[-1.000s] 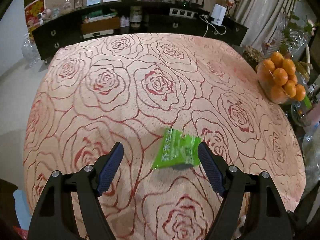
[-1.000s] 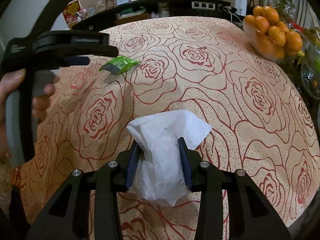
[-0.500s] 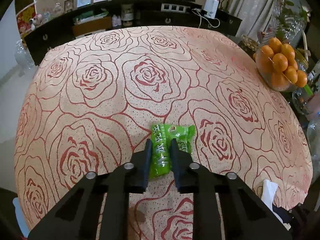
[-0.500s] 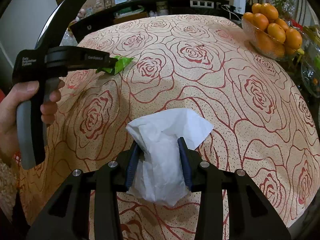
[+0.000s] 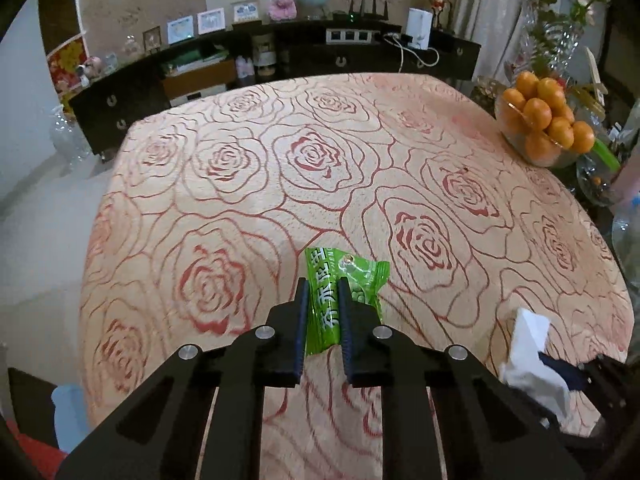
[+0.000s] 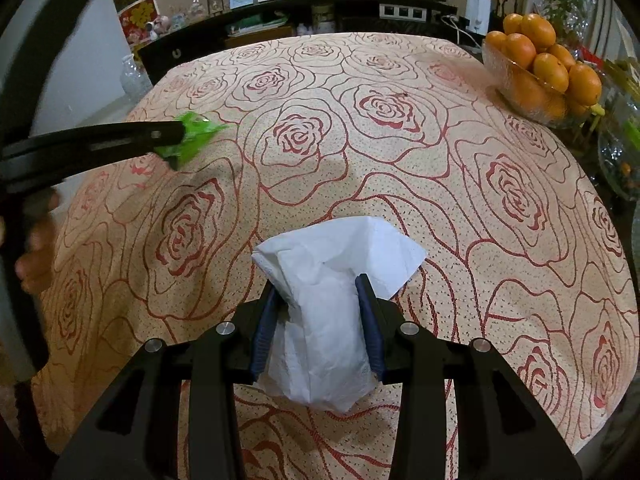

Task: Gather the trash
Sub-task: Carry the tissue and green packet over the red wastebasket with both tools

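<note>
My left gripper (image 5: pixel 323 284) is shut on a green snack wrapper (image 5: pixel 340 280) and holds it above the rose-patterned tablecloth (image 5: pixel 240 184). The same wrapper (image 6: pixel 194 138) shows in the right wrist view at the tip of the left gripper (image 6: pixel 176 144), off the table at the left. My right gripper (image 6: pixel 320 284) is shut on a crumpled white tissue (image 6: pixel 324 304), held over the table's near edge. The tissue (image 5: pixel 528 356) also shows at the lower right of the left wrist view.
A glass bowl of oranges (image 5: pixel 544 124) stands at the table's right edge, also in the right wrist view (image 6: pixel 536 68). A dark sideboard (image 5: pixel 280 64) with frames and ornaments runs behind the table. Glass vases and plants (image 5: pixel 560 40) crowd the far right.
My left gripper closed on the green wrapper, which lay on the table a second ago, and lifted it. The right gripper kept its hold on the tissue and barely moved.
</note>
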`<state>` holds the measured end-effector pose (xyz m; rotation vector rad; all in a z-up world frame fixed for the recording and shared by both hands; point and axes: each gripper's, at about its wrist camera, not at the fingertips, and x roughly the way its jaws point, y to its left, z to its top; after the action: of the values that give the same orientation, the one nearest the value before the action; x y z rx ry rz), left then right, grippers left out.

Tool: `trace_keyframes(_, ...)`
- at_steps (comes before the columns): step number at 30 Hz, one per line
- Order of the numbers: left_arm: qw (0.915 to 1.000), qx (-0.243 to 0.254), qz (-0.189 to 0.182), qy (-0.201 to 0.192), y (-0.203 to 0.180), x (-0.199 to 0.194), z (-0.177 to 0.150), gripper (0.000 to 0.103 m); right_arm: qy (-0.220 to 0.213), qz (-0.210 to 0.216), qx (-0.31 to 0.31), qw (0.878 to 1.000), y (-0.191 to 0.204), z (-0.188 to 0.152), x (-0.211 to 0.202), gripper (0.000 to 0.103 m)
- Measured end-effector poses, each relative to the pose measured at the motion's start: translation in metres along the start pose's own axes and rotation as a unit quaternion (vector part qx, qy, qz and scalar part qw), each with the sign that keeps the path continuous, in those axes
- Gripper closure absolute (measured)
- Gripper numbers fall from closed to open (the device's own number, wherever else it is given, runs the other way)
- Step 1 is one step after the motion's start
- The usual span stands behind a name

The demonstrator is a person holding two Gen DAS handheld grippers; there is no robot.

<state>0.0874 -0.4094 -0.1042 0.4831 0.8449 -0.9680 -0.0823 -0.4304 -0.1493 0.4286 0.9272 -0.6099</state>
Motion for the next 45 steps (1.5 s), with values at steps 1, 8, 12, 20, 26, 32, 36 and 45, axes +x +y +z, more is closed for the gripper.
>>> trace_keyframes(1, 1.0000, 0.000, 0.002, -0.004, 0.002, -0.006, -0.002, 0.089, 0.000, -0.001, 0.000, 1.000, 0.000, -0.001, -0.001, 0.065)
trace_keyframes(8, 0.9994, -0.016, 0.008, -0.029, 0.012, -0.057, -0.022, 0.089, -0.002, -0.009, -0.006, 1.000, 0.003, -0.003, -0.001, 0.065)
trace_keyframes(12, 0.9989, -0.023, 0.017, -0.038, 0.020, -0.081, -0.037, 0.089, -0.002, -0.013, -0.009, 1.000, 0.005, -0.005, -0.002, 0.065)
trace_keyframes(20, 0.9974, -0.047, 0.035, -0.041, 0.040, -0.112, -0.068, 0.089, -0.006, -0.023, -0.014, 1.000, 0.011, -0.009, -0.004, 0.065)
trace_keyframes(26, 0.9965, -0.061, 0.040, -0.041, 0.050, -0.127, -0.090, 0.089, -0.009, -0.018, -0.019, 1.000, 0.017, -0.013, -0.007, 0.065)
trace_keyframes(32, 0.9957, -0.073, 0.045, -0.035, 0.056, -0.136, -0.112, 0.089, -0.012, -0.011, -0.040, 0.999, 0.029, -0.021, -0.011, 0.065)
trace_keyframes(36, 0.9947, -0.089, 0.044, -0.027, 0.062, -0.142, -0.129, 0.089, -0.013, -0.006, -0.058, 0.998, 0.040, -0.027, -0.014, 0.065)
trace_keyframes(45, 0.9923, -0.107, 0.057, -0.027, 0.081, -0.160, -0.154, 0.089, -0.016, 0.010, -0.091, 0.996, 0.068, -0.033, -0.024, 0.065)
